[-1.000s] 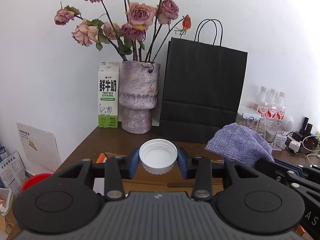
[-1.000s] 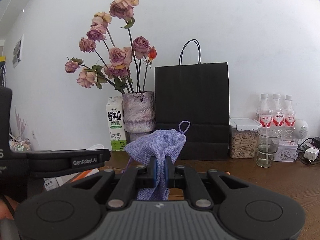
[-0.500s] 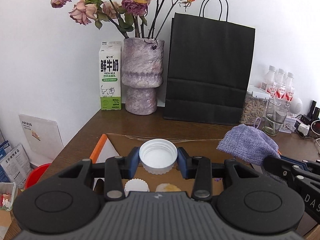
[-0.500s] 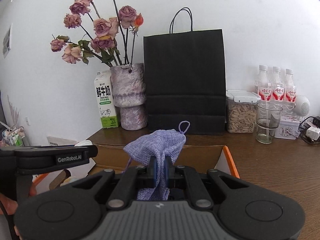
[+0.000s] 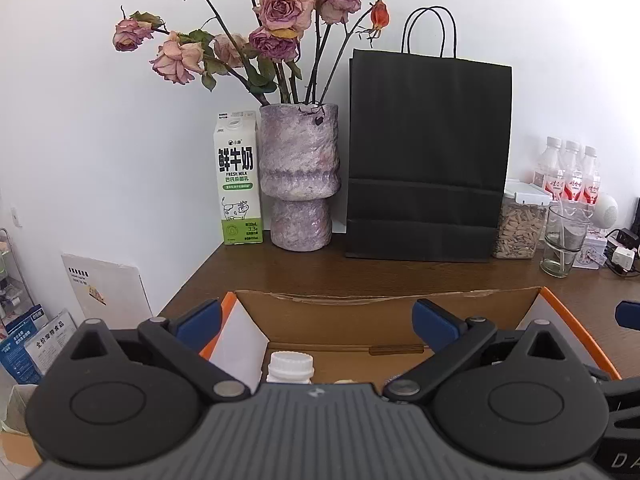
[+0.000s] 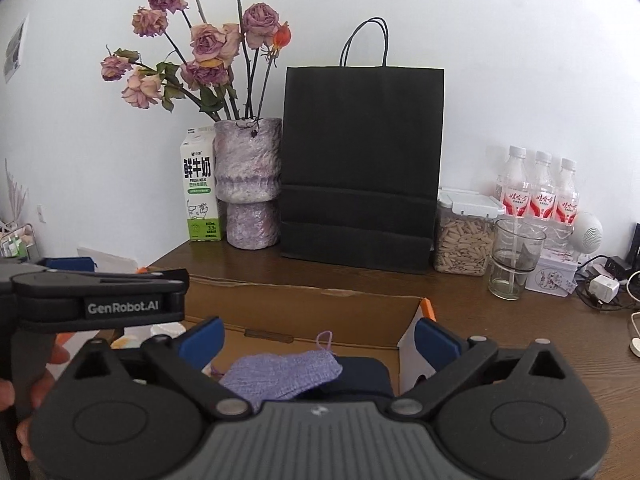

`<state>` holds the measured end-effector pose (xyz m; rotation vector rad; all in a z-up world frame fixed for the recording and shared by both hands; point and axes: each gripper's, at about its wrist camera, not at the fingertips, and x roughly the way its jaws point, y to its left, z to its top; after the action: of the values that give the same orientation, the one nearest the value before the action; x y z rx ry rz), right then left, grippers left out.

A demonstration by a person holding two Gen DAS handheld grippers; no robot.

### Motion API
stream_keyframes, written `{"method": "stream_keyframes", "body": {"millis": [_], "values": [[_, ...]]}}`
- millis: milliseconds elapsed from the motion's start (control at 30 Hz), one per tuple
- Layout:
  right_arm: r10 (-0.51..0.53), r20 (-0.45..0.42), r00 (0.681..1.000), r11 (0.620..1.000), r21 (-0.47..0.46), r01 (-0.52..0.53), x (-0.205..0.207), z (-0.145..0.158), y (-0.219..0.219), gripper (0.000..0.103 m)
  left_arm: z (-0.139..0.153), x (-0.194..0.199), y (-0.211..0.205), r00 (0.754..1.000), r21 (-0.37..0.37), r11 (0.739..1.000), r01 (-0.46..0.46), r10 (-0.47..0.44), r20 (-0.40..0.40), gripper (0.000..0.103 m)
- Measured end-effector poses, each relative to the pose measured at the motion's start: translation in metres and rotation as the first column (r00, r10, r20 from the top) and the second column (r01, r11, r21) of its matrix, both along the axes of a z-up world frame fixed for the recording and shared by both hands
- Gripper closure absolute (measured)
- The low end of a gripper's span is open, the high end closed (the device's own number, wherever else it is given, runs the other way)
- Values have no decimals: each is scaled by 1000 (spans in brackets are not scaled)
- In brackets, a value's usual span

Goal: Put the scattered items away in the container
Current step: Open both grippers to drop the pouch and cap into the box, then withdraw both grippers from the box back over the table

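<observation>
My left claw (image 5: 316, 322) was wide open and held nothing, and my right claw (image 6: 318, 338) was wide open and held nothing too. Both hung over the cardboard box (image 5: 384, 312), which sat on the brown table (image 5: 400, 272). Right under my left claw, inside the box, stood a little white bottle (image 5: 289, 366) with a ridged cap, and a small pale thing showed just beside it, but I could not tell what that was. Under my right claw, the purple cloth bag (image 6: 282, 372) lay flat in the box, with its little string loop pointing toward the far wall of the box. It lay partly on top of something dark blue (image 6: 360, 376). From my right claw I could see my left one off to the side, with a hand (image 6: 28, 392) around its handle. Past the box, near the wall, a milk carton (image 5: 238, 178) stood just beside a purple vase (image 5: 298, 184) full of dried roses (image 5: 280, 8). Next to the vase stood a tall black paper bag (image 5: 428, 156). Further to the right were a clear jar of seeds (image 6: 464, 236), a drinking glass (image 6: 514, 258) and three water bottles (image 6: 540, 188).
</observation>
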<state>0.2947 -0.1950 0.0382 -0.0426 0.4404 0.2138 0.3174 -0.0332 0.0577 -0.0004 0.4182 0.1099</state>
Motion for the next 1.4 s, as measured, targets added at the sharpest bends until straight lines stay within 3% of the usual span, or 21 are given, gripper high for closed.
{"method": "stream_keyframes", "body": {"millis": [433, 633, 1000, 1400], "values": [[-8, 5, 1000, 1000, -5, 8, -2, 4, 0, 0, 2, -3, -1, 1000, -1, 1000, -14, 14, 10, 0], [-29, 35, 999, 1000, 10, 29, -10, 1, -6, 0, 2, -12, -4, 999, 8, 1000, 22, -22, 24, 0], [25, 136, 990, 1000, -14, -23, -67, -5, -22, 0, 0, -75, 3, 985, -32, 996, 87, -81, 150, 0], [36, 141, 989, 998, -50, -29, -128, -22, -40, 0, -21, -133, 27, 985, -38, 995, 88, -81, 149, 0]]}}
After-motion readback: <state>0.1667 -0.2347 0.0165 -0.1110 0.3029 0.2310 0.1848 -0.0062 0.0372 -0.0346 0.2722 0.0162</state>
